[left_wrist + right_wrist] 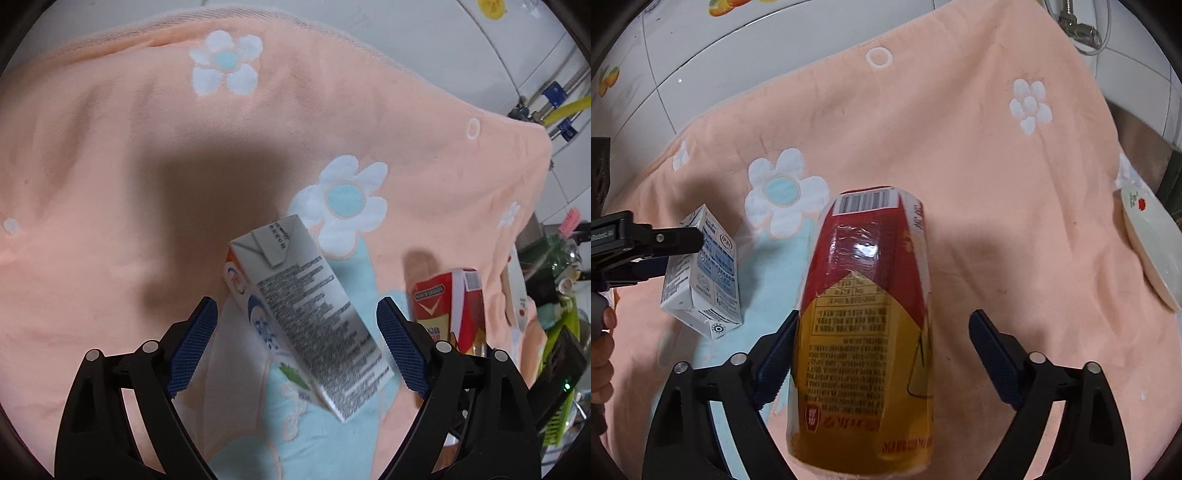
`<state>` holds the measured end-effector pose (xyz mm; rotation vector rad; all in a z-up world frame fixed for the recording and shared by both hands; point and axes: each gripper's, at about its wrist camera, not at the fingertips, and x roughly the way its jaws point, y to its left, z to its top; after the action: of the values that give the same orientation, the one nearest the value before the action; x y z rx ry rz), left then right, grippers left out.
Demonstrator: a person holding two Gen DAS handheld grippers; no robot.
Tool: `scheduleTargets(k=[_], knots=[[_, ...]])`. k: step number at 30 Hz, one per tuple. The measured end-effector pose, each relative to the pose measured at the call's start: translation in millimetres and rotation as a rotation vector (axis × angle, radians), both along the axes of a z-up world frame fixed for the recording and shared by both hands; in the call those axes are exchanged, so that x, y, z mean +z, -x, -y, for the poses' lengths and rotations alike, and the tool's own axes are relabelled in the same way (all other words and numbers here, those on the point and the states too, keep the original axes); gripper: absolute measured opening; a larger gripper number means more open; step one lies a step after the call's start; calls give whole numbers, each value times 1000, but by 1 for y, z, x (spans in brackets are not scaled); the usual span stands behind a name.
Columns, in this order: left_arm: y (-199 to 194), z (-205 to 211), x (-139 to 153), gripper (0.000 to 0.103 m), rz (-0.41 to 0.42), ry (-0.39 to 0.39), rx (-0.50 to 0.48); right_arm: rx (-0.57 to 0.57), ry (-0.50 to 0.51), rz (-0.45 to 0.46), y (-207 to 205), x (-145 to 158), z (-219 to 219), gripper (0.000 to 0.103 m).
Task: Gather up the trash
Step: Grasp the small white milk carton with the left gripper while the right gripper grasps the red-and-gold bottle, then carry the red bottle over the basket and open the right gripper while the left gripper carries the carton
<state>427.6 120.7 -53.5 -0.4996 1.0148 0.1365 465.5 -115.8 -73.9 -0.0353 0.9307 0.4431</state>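
A white and blue milk carton [306,314] lies slanted on the peach flowered towel [110,147]. My left gripper [297,306] hangs over it, open, with a blue pad on either side and gaps to both. In the right wrist view a red and yellow drink pack [864,325] lies lengthwise on the towel [997,184] between the jaws of my right gripper [885,317]. That gripper is open: its left pad is at the pack's edge, its right pad stands well clear. The same view shows the milk carton [705,273] with a left gripper finger [676,238] beside it.
A pale plate [1152,243] with a red mark rests at the towel's right edge. White wall tiles [701,55] and a metal tap [1078,26] lie beyond the towel. Green clutter [557,332] crowds the right side. A person's hand [602,350] shows at the left.
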Motion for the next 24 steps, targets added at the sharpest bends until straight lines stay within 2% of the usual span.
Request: scheduleTargets(k=[2,4,6,9,12,13,14,20,24], knots=[[-4,4,-2,87,-6,-17,9,7,-6,-7,0,-1,-2,78],[-9,8,-6,86,-15,-38,14,14,-22,-10,2,0,-3,68],[-11,10,-9,83,-28,-57,16,7,-20,-14,6,3,-3,67],[-14,11,-14,70,-37,-64,14,6,-29,-6,14,6,2,67],[-13,12,-15,52,-40,-66,11,2,-56,-3,25,10,10,66],[-11,12,-15,41,-40,-61,1,0,-64,-4,27,11,12,66],[-9,13,-14,39,-39,-55,-9,-3,-74,-2,32,13,16,66],[16,26,-3,38,0,-82,-71,-18,-125,16,61,27,32,65],[39,35,5,38,22,-51,-115,-21,-143,36,89,40,43,65]])
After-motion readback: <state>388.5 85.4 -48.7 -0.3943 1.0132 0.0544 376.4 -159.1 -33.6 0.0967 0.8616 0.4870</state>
